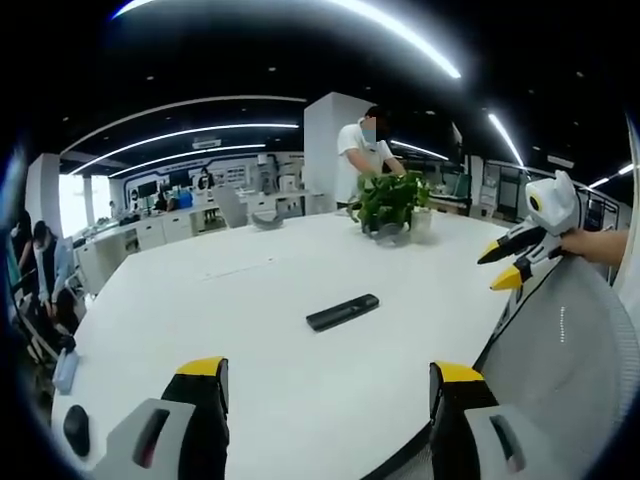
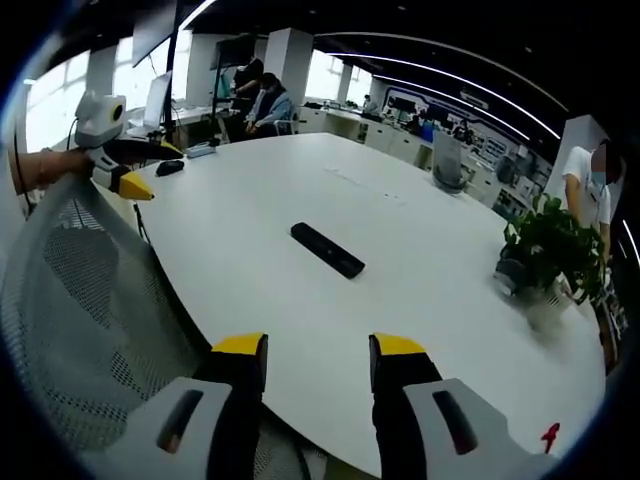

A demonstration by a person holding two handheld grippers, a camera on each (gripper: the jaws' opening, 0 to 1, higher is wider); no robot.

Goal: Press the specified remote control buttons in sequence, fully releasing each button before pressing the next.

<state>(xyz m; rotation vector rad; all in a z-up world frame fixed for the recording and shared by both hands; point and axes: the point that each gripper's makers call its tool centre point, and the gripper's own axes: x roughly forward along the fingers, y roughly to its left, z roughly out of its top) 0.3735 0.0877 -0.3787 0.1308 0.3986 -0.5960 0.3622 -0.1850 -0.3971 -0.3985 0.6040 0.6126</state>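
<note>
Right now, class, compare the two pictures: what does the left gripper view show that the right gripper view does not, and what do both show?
Left gripper view alone: the right gripper entering from the right, held by a hand. Right gripper view alone: the left gripper at the left, and a seated person. Both share the white table, the black remote control, the potted plant and a mesh chair back.

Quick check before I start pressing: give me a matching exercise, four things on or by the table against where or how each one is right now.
1. remote control
2. potted plant
3. mesh chair
4. computer mouse

A. at the table's edge, just below both grippers
B. lying flat mid-table, untouched
C. near the table's far rim, by a standing person
D. near the table's edge, beside the left gripper

Pairs: 1-B, 2-C, 3-A, 4-D
</note>
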